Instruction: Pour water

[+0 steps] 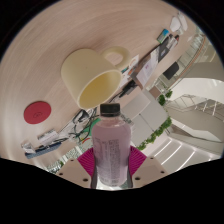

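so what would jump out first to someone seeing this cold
The bottle with its black cap, clamped between the gripper fingers, fills the foreground. Just beyond it a cream mug lies tilted with its mouth toward the bottle, and a red disc sits off beside it.

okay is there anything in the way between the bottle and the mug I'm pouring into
Nothing visible does. The gripper is shut on the bottle, whose black cap sits just below the cream mug. The cap is on, so it would block the water itself.
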Available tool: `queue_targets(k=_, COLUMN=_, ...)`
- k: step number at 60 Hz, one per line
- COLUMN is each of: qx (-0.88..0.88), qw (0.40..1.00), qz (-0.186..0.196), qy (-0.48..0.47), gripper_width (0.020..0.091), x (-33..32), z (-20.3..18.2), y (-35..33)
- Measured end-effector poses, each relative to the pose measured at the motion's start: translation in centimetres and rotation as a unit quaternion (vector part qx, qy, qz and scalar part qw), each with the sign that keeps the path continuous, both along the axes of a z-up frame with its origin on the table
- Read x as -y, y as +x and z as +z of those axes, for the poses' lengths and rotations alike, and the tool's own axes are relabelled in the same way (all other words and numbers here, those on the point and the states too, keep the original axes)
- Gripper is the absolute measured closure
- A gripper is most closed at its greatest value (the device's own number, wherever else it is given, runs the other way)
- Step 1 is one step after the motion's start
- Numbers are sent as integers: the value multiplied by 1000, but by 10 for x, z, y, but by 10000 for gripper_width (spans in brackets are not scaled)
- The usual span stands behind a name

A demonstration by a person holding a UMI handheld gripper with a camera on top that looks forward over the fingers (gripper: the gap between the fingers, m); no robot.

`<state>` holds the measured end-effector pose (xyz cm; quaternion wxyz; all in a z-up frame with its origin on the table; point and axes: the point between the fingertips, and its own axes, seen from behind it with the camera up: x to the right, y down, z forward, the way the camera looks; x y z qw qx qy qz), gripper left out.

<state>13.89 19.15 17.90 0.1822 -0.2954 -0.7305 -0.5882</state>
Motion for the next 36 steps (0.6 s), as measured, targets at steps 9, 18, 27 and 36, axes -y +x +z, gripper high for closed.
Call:
queue_targets(k=9, qx=45, qw=999, qz=-9, qy=-18, gripper_width=698, x=1, z=-7, y=2)
queue_targets(k=18, qx=-42, qw=998, qz=-32, qy=-18, gripper_width=700, x=1, z=-6, y=2)
queue_targets(k=27, qx=-482, qw=858, qz=-148, qy=95, gripper_width=697, x=13, z=33, y=22)
queue_targets(k=36, qx=-822, qw=523, qz=-188, qy=127, gripper_width=625, x=28, z=55, y=54)
